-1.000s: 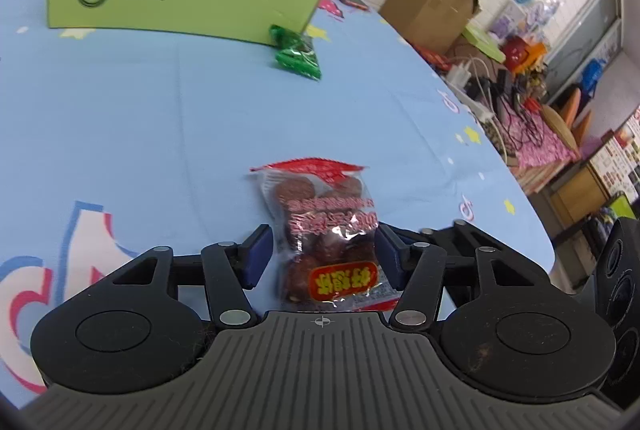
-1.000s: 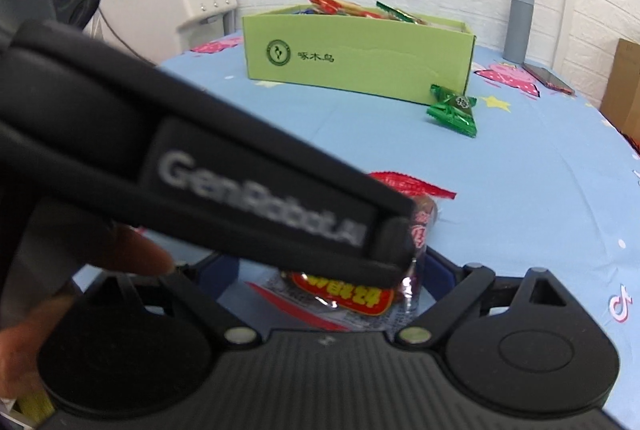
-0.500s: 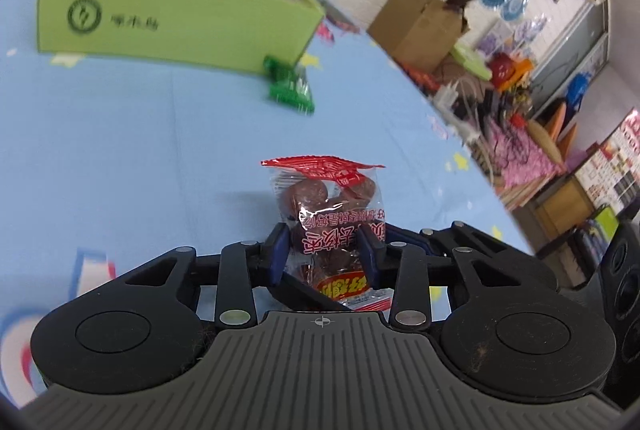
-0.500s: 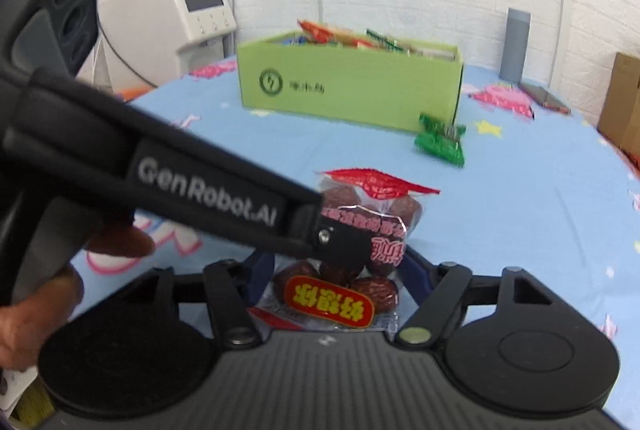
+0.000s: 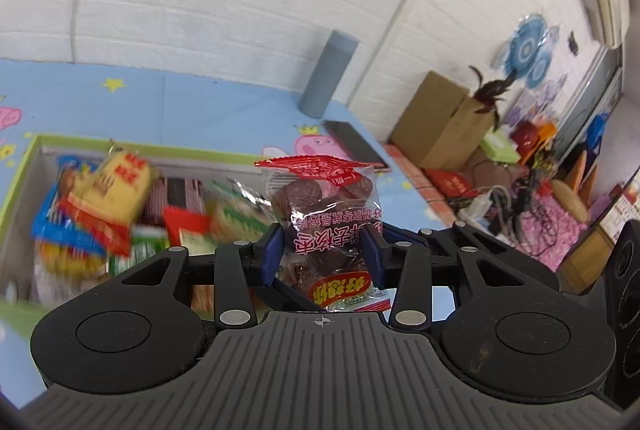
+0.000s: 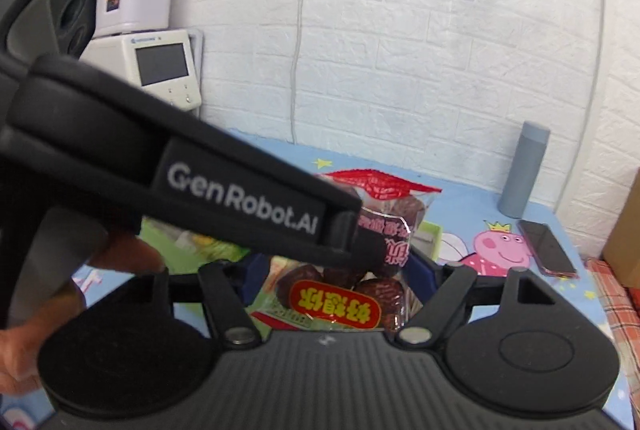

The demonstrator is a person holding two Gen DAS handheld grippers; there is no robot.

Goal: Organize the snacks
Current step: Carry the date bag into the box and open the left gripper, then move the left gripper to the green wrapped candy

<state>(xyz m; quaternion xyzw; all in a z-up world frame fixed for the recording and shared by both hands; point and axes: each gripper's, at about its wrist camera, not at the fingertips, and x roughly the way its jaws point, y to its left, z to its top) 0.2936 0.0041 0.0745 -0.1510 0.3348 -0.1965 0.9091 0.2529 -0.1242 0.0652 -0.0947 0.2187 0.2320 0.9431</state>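
The table (image 5: 192, 98), under its blue cartoon cloth, ran out past both sets of jaws, much of it hidden by the gripper bodies. The green box (image 5: 24, 166) lay below and ahead of the left jaws, toward their left; its near wall was cut off by the gripper, and the packets heaped inside were smeared with motion, their printing unreadable.

In the right wrist view the left tool's black arm crossed in front of the right jaws, its white lettering reading "GenRobot.AI". It covered the box almost wholly.

The left gripper (image 5: 323, 257) was clamped on the snack bag (image 5: 324, 214), blue pads (image 5: 273, 255) pressed into its sides. The bag stood upright between those jaws, red crimped edge upward, held in the air over the box. Its Chinese characters appeared upside down.

The right gripper (image 6: 336, 280) stood wide, its jaws either side of the bag's lower end without visibly touching it.

Beyond the jaws, a grey cylinder (image 5: 328, 72) stood upright near the wall, a dark phone (image 5: 354, 148) lying just beside it.
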